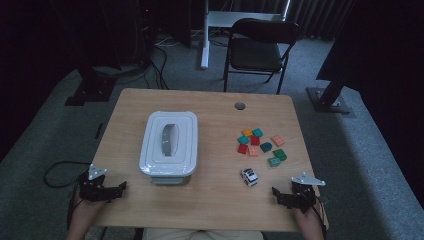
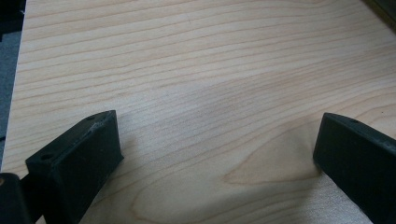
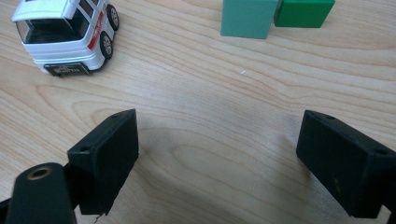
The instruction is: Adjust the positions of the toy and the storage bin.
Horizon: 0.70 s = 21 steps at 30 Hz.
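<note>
The toy car (image 1: 249,177) is small and white with dark windows and a red stripe on its side; it stands on its four wheels on the wooden table (image 1: 210,205), apart from everything; in the right gripper view its rear faces the camera; the light green block (image 3: 247,17) and the dark green block (image 3: 303,11) lie touching, near it.

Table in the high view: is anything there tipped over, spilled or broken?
Nothing stands out. The white lidded box sits flat with its lid on, the toy car stands on its wheels, and the coloured blocks lie in a loose cluster on the table.
</note>
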Motion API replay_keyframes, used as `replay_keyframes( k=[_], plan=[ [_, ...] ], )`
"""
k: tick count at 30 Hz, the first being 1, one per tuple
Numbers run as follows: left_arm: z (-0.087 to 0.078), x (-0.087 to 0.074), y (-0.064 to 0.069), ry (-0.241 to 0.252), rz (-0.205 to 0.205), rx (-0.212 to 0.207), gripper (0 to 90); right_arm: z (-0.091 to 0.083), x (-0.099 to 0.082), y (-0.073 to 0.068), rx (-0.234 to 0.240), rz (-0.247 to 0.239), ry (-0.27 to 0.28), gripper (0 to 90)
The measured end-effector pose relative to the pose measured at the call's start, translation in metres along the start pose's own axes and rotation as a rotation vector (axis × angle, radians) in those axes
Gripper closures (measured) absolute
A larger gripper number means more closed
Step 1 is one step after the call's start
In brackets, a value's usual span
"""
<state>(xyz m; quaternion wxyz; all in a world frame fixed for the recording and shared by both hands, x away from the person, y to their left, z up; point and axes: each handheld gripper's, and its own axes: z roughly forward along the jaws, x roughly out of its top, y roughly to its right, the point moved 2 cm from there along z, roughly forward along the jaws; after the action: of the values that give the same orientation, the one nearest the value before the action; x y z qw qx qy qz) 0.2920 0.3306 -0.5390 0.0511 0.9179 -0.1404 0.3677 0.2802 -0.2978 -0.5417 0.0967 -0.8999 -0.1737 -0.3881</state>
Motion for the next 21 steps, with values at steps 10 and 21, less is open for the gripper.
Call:
replay_keyframes(
  k=[10,21],
  plan=[
    [0.002,0.002,0.001,-0.002,0.016,-0.014,1.4,0.002,0.001,-0.003,-0.014,-0.025,-0.012,12.4],
    [0.008,0.012,0.007,-0.029,0.018,-0.027,1.4,0.007,0.008,-0.004,-0.045,0.007,-0.016,13.3]
  ],
)
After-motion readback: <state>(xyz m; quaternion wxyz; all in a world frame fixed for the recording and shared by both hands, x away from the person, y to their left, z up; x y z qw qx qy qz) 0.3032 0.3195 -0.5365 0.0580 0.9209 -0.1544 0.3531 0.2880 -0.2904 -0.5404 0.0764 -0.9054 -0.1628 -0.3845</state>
